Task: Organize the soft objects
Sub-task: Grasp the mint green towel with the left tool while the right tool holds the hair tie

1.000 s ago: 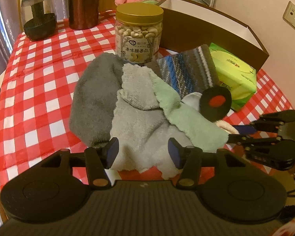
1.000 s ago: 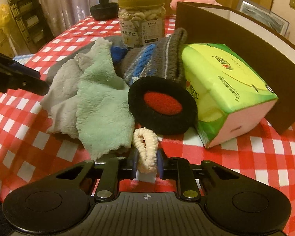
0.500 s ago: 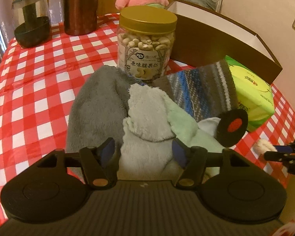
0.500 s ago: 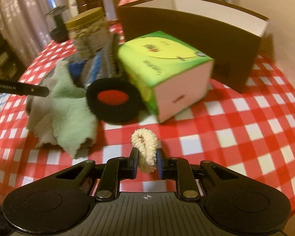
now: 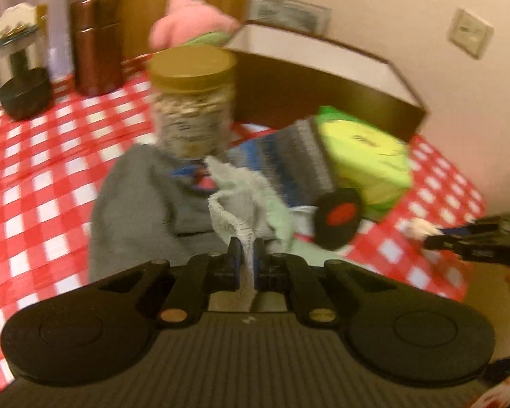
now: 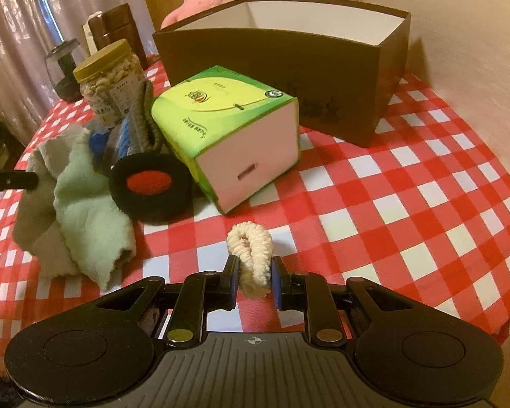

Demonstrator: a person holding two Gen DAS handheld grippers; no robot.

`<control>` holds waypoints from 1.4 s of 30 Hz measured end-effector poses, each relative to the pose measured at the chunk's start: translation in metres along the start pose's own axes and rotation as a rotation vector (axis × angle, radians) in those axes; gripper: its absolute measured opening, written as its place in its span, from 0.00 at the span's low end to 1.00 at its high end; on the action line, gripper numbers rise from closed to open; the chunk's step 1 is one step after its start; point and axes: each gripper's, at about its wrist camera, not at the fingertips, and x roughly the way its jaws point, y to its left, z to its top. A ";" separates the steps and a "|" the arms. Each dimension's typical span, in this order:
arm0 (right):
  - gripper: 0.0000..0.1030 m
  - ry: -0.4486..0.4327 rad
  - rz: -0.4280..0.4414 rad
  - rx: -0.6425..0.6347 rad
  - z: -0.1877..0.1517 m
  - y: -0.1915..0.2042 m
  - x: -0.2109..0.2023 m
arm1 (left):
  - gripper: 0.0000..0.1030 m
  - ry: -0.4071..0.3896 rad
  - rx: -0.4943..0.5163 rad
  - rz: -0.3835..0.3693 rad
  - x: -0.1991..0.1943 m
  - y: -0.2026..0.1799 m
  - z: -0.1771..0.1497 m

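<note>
The step in hand is judged to be the carrying of two soft items to the brown box [image 6: 289, 78], which stands open at the far right of the checked tablecloth [image 6: 425, 204]. For good execution, each item should be lifted clear of the heap before being moved across, so that the neighbouring cloths, the nut jar [image 5: 193, 102] and the green tissue pack [image 6: 227, 125] are not dragged along. Release is best withheld until each tong is over the box opening.

The left tongs [image 5: 246, 265] are found pinched almost fully together on a fold of the light grey cloth [image 5: 238, 210], which rises from the heap to the jaws. The rest of that cloth lies on the dark grey cloth [image 5: 136, 197] and beside the pale green cloth [image 6: 85, 204]. The picture is blurred.

The right tongs [image 6: 254, 284] are found narrowly parted, clamped on a cream hair tie [image 6: 251, 251], held above the tablecloth, near and right of the heap. The box lies well beyond it.
</note>
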 end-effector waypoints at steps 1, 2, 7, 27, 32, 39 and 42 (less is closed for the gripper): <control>0.19 -0.001 0.002 -0.001 0.001 0.000 0.000 | 0.05 -0.005 0.011 -0.018 -0.004 -0.007 0.000; 0.19 -0.003 0.004 -0.004 0.001 -0.001 0.000 | 0.05 -0.007 0.024 -0.040 -0.006 -0.014 -0.001; 0.19 -0.004 0.016 -0.021 0.002 -0.001 -0.001 | 0.05 0.046 0.045 -0.131 0.006 -0.048 -0.015; 0.19 -0.001 0.010 0.003 0.000 -0.024 -0.008 | 0.45 0.126 -0.013 -0.125 0.010 -0.041 -0.015; 0.19 -0.001 0.013 0.000 0.002 -0.025 -0.006 | 0.46 0.105 -0.084 -0.061 0.017 -0.019 -0.007; 0.19 0.007 0.006 0.007 -0.001 -0.027 -0.008 | 0.57 0.179 -0.179 -0.081 0.058 -0.016 -0.016; 0.19 0.013 0.003 0.013 -0.004 -0.027 -0.008 | 0.58 0.205 -0.178 -0.075 0.068 -0.023 -0.019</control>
